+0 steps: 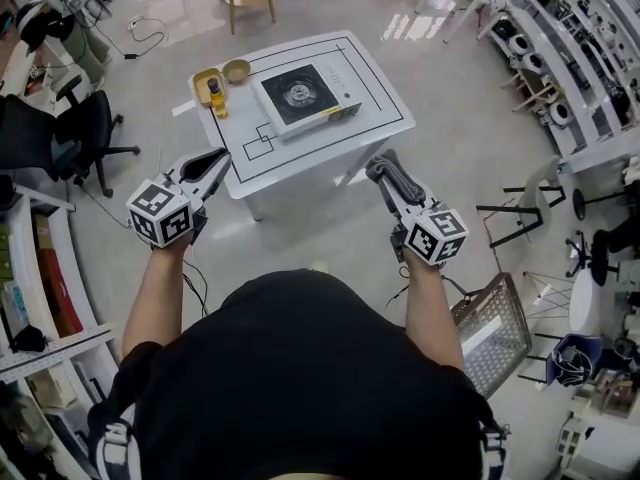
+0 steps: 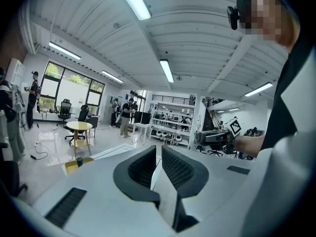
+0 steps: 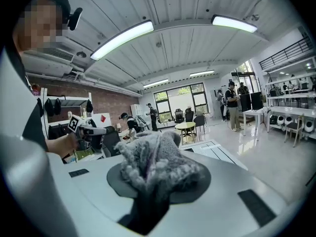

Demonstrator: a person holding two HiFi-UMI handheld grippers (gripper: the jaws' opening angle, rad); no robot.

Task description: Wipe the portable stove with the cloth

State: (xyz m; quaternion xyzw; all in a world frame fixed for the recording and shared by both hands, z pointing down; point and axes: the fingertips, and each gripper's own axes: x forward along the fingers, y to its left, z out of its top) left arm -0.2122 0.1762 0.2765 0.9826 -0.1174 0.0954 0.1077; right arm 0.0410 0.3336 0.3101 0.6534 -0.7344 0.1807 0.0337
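Shaggy grey cloth (image 3: 154, 164) is clamped in my right gripper (image 1: 390, 180). Left gripper (image 2: 159, 163) has its jaws together, empty. The square black-and-white portable stove (image 1: 303, 96) sits on the white table (image 1: 385, 118), well ahead of both grippers — by my read no wiping has begun, all of it left.

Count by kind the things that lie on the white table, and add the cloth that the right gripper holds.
stove: 1
tray: 1
bottle: 1
bowl: 1
cloth: 1
Total: 5
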